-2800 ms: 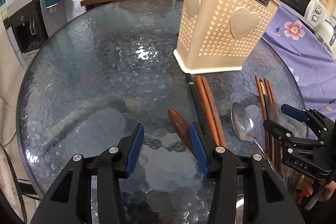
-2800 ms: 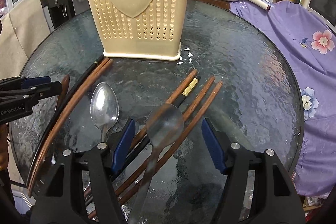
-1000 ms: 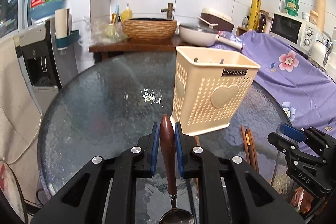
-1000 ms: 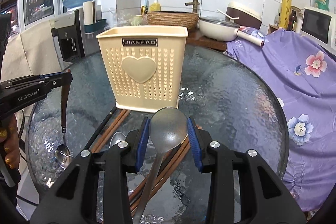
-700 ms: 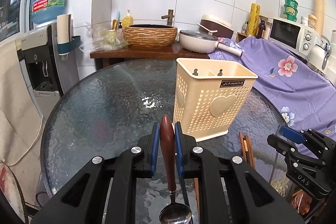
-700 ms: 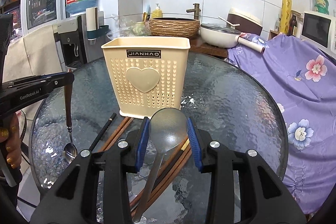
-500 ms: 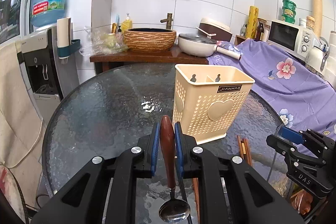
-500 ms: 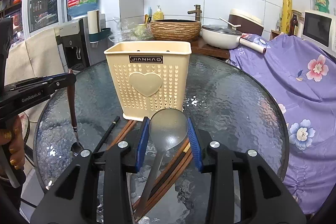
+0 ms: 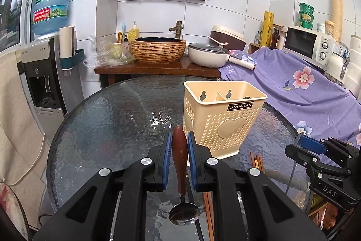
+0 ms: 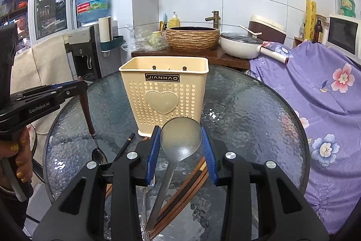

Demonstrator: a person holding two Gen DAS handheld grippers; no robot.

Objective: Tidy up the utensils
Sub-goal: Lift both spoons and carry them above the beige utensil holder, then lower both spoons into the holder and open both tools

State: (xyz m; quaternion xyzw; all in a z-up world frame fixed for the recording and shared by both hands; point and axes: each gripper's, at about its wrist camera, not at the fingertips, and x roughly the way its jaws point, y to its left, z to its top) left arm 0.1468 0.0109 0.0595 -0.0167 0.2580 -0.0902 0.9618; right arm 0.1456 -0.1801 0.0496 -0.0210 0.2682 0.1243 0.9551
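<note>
My left gripper (image 9: 178,149) is shut on the brown wooden handle of a spoon (image 9: 179,164), whose metal bowl hangs down above the glass table (image 9: 108,128). My right gripper (image 10: 181,147) is shut on the bowl of a large steel spoon (image 10: 180,137), its handle hanging down. Both are held in the air in front of the cream utensil holder (image 9: 222,119), also in the right wrist view (image 10: 164,96). Wooden chopsticks (image 10: 187,182) and another metal spoon (image 10: 145,200) lie on the table below. The left gripper with its spoon (image 10: 90,119) shows in the right wrist view.
A purple flowered cloth (image 9: 300,87) covers the counter on the right. Behind the table stand a wooden shelf with a woven basin (image 9: 158,50) and a pan (image 9: 208,57). A water dispenser (image 9: 42,73) stands at the left.
Both grippers closed on their spoons and lifted them off the table. Over the last second both rose a little higher, and the holder's open top came into view.
</note>
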